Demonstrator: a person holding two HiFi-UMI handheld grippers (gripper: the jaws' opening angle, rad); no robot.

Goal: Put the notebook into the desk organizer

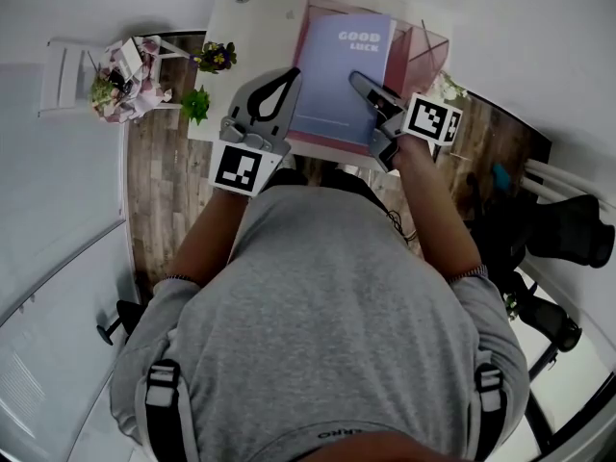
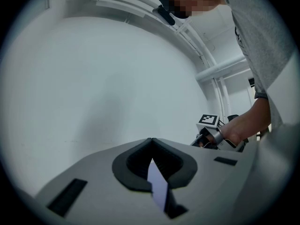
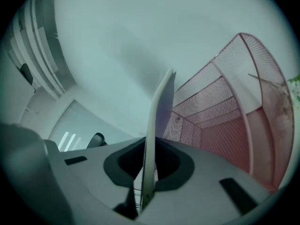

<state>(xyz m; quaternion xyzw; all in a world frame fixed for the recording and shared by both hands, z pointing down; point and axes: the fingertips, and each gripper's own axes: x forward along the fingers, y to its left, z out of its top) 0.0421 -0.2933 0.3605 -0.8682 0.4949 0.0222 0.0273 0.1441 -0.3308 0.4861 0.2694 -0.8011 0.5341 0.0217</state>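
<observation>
- Step in hand, as judged: lowering the notebook [image 1: 342, 75] into the pink mesh organizer [image 1: 430, 54], which stands on the white bench [image 1: 250, 27] at upper centre of the head view.
- Location: the notebook is held over the organizer with its cover facing up. Whether its far edge has entered a compartment cannot be told.
- Left hand-held gripper [image 1: 285, 80]: clamped on the notebook's left edge, with a thin lavender strip showing between its pads.
- Right hand-held gripper [image 1: 364, 87]: clamped on the right edge. In its own view the mesh walls stand just right of the notebook.
- Advice: line the leading edge up with one slot, hold both sides level to avoid twisting, then tip the notebook upright and slide it in. Neither grip should be released until the mesh carries the weight.
- Pose: both forearms reach forward from the lower frame and converge on the notebook, one to each side.
</observation>
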